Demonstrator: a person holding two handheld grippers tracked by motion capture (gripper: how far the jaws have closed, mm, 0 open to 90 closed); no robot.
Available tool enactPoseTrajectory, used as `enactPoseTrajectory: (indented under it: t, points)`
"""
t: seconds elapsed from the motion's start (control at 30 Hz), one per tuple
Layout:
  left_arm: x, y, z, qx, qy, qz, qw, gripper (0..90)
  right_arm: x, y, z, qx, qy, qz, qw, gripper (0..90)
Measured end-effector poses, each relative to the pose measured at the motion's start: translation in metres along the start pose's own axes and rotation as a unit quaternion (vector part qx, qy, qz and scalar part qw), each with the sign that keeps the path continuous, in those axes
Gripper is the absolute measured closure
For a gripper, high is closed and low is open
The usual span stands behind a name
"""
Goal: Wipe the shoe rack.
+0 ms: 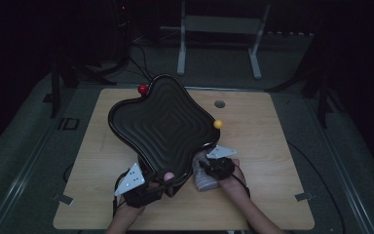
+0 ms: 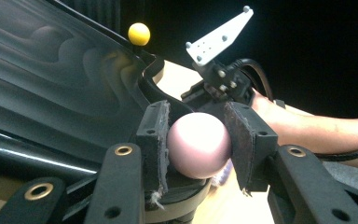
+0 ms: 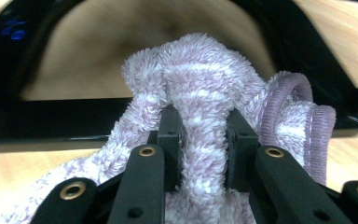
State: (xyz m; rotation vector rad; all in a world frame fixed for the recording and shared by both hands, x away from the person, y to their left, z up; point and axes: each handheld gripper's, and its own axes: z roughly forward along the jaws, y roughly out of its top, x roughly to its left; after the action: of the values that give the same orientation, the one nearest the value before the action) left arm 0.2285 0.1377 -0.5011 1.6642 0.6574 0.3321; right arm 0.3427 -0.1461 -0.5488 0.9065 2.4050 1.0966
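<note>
A black tray (image 1: 160, 124) with a rippled surface and four lobes rests on the wooden table, with a ball knob at each corner I can see. There is a red knob (image 1: 142, 89) at the far side and a yellow knob (image 1: 218, 124) on the right. My left gripper (image 1: 163, 181) is shut on the pink knob (image 2: 198, 144) at the near corner. The yellow knob (image 2: 139, 33) stands beyond the tray surface (image 2: 51, 84). My right gripper (image 1: 205, 165) is shut on a fluffy lilac-and-white sock (image 3: 200, 93), bunched against the tray's near right edge (image 3: 51, 116). The sock (image 1: 204, 181) lies on the table.
The wooden table (image 1: 272, 146) has bare room to the right and left of the tray. A round grommet hole (image 1: 219, 104) sits at the far right. A white metal stand (image 1: 219, 24) is on the floor behind the table. The room is dark.
</note>
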Motion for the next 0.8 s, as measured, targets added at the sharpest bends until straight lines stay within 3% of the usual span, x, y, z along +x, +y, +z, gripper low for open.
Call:
enactPoseTrajectory:
  t: [0.1, 0.13, 0.27, 0.6, 0.7, 0.73, 0.8]
  points:
    - [0.000, 0.000, 0.000, -0.001, -0.001, 0.000, 1.0000, 60.4, -0.007, 0.000, 0.001, 0.000, -0.015, 0.004, 0.9999, 72.7]
    - [0.000, 0.000, 0.000, -0.001, -0.001, -0.001, 1.0000, 60.5, -0.016, -0.002, 0.001, 0.001, -0.029, 0.016, 0.9994, 72.6]
    - [0.001, 0.000, -0.001, -0.001, -0.002, 0.000, 1.0000, 60.4, -0.031, -0.005, 0.001, 0.001, -0.051, 0.036, 0.9980, 72.2]
    - [0.000, 0.000, 0.000, -0.002, 0.001, 0.000, 1.0000, 60.4, -0.036, -0.006, -0.001, 0.001, -0.065, 0.054, 0.9964, 71.8]
    - [-0.001, 0.000, 0.000, 0.000, 0.003, 0.000, 1.0000, 60.4, -0.035, -0.003, -0.006, -0.001, -0.047, 0.063, 0.9969, 72.0]
    - [-0.001, 0.000, 0.000, 0.001, 0.004, 0.000, 1.0000, 60.4, -0.031, -0.002, -0.013, -0.008, -0.013, 0.069, 0.9975, 72.3]
    - [-0.002, 0.000, 0.000, -0.001, 0.006, 0.000, 1.0000, 60.4, -0.021, -0.001, -0.021, -0.009, 0.013, 0.049, 0.9987, 72.3]
